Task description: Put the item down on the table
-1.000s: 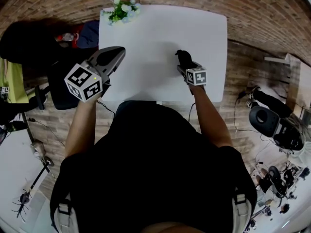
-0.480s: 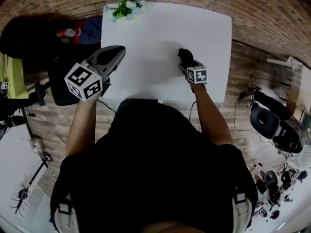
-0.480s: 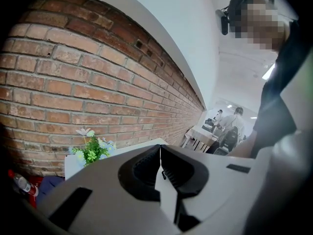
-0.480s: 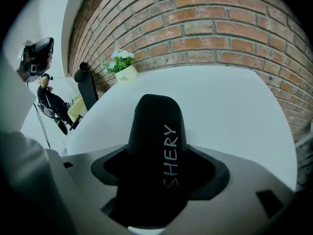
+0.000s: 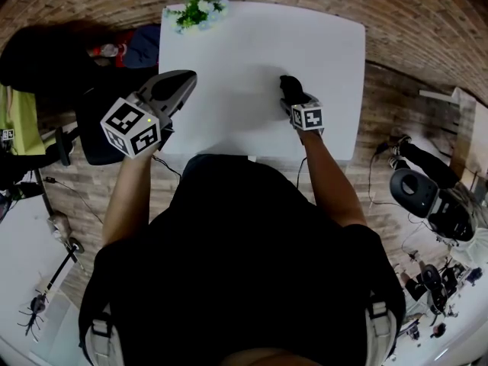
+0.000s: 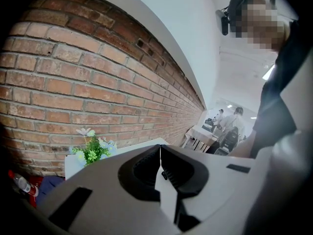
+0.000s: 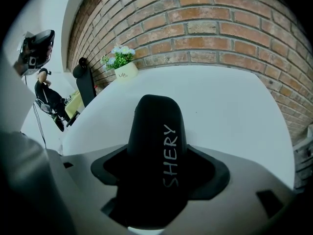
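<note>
Where white letters run along the black item, they spell SHERY, and the little white flower pot at the far corner carries small print that seems to begin with "Life" (the rest is too small for me to read). That pot stands on the white table, hard by the brick wall, well apart from both my claws, and nothing lies on the tabletop between it and the item. My right gripper has its jaws spread wide with the pads clamped on the item's flanks, the rounded end sticking out ahead of them. From the head view I carry it over the near right part of the table; whether it touches the surface I cannot tell. My left gripper is at the table's left edge, jaws pressed together, holding nothing
</note>
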### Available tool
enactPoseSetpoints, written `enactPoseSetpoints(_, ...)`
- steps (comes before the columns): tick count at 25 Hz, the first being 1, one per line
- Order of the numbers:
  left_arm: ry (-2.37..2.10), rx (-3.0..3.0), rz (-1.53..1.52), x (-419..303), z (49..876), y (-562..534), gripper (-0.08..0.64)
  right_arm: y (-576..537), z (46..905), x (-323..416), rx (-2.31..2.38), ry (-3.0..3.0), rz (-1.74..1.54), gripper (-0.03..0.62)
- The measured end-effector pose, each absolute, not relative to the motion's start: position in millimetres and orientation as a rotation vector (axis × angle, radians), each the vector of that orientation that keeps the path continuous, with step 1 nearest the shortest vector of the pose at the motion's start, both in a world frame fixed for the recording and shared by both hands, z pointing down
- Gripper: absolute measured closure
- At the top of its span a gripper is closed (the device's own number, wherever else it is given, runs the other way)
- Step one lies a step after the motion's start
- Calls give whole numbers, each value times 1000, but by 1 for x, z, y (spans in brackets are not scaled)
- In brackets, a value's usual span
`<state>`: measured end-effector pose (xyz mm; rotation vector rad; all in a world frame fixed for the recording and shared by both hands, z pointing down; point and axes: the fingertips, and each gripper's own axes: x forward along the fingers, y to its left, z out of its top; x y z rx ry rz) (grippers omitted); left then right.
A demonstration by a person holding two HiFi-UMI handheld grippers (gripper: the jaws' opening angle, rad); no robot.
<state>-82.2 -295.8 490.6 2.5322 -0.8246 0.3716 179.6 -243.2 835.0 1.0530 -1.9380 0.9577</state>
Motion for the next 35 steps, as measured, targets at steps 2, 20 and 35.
enactPoseSetpoints(2,-822,2532,372,-82,491,-297,549,-244,836,179,1056,-1932,953,238)
enactPoseSetpoints(20,-837,2528,379,-88,489,-294,548,-242,839,175,1053,-1919,889,236)
enactPoseSetpoints(35,-840,2525,375,-91,489,-291,548,-246,837,177,1090,-1913,869,212)
